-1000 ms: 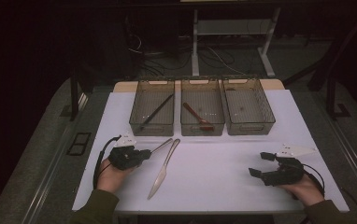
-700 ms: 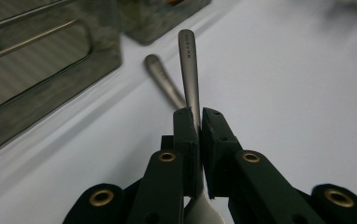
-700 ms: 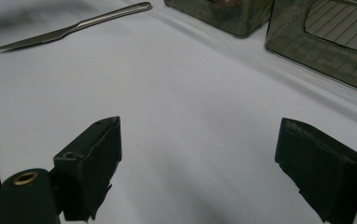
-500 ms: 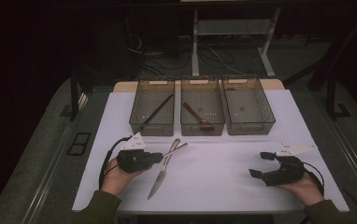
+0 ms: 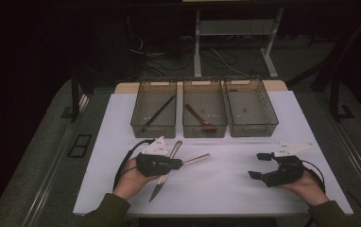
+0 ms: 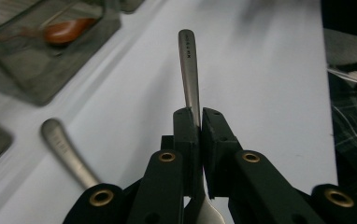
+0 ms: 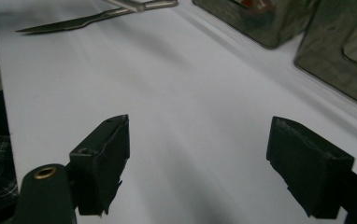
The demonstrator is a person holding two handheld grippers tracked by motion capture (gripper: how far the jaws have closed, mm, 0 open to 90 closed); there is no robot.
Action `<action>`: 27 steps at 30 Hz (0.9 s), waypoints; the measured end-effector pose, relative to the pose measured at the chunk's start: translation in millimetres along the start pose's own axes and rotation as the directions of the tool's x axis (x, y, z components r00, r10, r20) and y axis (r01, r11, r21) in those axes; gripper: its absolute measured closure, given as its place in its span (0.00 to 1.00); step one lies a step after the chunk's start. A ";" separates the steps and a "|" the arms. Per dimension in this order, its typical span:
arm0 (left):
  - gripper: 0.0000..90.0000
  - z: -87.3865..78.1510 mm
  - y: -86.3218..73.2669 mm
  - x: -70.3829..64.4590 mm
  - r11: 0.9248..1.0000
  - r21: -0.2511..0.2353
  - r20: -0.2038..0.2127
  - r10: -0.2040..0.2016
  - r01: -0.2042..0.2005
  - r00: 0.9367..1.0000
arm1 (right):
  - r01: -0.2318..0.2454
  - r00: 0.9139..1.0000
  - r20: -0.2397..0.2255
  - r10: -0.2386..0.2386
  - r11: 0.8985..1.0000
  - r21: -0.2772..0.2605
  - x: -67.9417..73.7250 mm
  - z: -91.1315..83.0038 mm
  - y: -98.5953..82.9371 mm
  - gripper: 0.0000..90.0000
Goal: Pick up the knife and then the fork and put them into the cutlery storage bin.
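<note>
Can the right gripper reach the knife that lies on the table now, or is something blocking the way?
Probably yes. The right gripper is open and holds nothing, and bare white table lies between it and the knife. The left gripper, shut on a fork, sits just above the knife and might crowd it.

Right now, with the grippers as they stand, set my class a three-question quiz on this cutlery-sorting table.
1. True or false: the left gripper is shut on a metal handle.
2. How many bins stand in the row?
3. The right gripper is: A open, B shut on a knife, C shut on a bin.

Key: 1 true; 2 three; 3 A. The knife lies on the table.
</note>
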State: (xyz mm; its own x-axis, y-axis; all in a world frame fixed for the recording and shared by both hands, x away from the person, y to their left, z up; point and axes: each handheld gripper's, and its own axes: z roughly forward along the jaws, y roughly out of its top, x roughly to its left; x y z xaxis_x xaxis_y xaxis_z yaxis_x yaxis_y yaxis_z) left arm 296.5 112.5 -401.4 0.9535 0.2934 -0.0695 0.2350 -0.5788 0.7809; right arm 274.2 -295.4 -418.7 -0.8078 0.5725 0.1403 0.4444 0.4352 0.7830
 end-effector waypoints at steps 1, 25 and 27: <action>0.94 3.1 2.2 -1.5 1.000 0.002 0.017 0.010 -0.010 1.000 | 0.009 1.000 -0.009 -0.009 1.000 0.005 0.4 0.7 3.4 0.23; 0.94 65.5 56.1 -15.5 0.964 0.077 0.229 0.232 -0.256 0.945 | 0.333 0.911 -0.308 -0.275 0.931 0.153 26.2 60.2 65.0 0.44; 0.93 67.3 58.0 -15.9 0.960 0.080 0.236 0.242 -0.267 0.941 | 0.350 0.902 -0.326 -0.281 0.920 0.175 28.4 65.8 66.1 0.48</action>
State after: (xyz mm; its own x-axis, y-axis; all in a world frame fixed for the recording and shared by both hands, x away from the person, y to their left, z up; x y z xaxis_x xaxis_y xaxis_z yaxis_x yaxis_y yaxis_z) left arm 307.7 23.0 -396.8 0.9988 -0.0433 -0.0233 -0.0133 -0.6950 0.7189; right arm 306.0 -204.6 -402.9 -0.9804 0.1675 0.1038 0.1938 0.7229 0.6633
